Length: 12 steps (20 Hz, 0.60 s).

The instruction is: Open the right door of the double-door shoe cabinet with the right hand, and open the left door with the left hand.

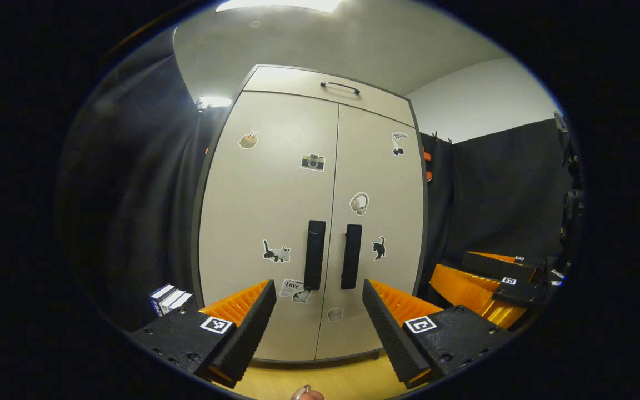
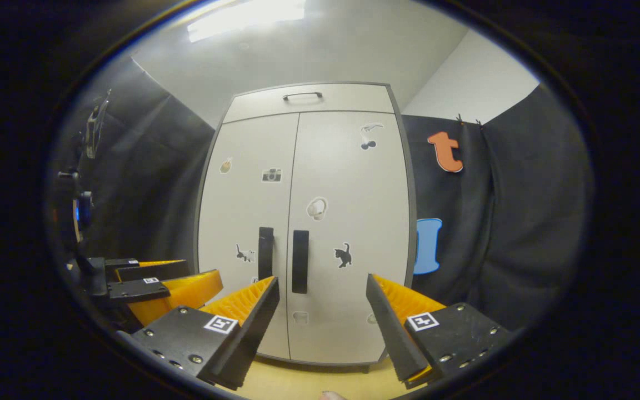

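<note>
1. The shoe cabinet stands straight ahead of both tools, against the dark booth cloth. Its right door and left door are both closed, meeting at the middle seam.
2. Two black vertical handles sit side by side at the seam: the right handle on the right door and the left handle on the left door. A shallow top drawer with its own small handle lies above the doors.
3. The left tool is held in front of the doors with its fingers spread apart and nothing between them; it points roughly at the pair of handles but stands well short of them.
4. The right tool is likewise spread wide and empty, aimed near the right handle, apart from the cabinet.
5. By my reading, the task is at its very start: the approach to the right door, with neither door touched.
6. The next move calls for carrying the right tool forward until its fingers straddle the right handle, closing on it, then pulling outward in an arc about the door's outer hinge.
</note>
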Each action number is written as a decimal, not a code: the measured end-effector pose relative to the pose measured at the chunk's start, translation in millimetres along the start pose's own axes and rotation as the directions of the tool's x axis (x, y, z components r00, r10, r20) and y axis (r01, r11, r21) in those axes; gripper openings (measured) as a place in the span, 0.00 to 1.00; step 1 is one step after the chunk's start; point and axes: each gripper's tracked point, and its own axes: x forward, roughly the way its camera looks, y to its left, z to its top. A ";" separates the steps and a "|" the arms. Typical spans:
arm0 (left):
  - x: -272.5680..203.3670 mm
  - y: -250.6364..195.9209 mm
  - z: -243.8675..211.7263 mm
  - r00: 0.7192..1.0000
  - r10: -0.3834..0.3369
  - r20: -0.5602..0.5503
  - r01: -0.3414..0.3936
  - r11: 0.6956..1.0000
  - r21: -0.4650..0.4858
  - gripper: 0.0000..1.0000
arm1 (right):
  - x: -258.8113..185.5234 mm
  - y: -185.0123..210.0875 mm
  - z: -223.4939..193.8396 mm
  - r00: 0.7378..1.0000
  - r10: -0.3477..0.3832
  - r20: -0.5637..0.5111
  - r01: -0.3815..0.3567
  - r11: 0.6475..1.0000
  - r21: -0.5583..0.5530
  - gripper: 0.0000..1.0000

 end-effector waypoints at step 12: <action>16.3 -0.2 -3.1 0.999 -0.044 0.011 0.044 0.999 -0.001 0.97 | 38.4 14.3 -17.1 0.999 0.023 -0.038 -0.023 1.000 -0.008 0.93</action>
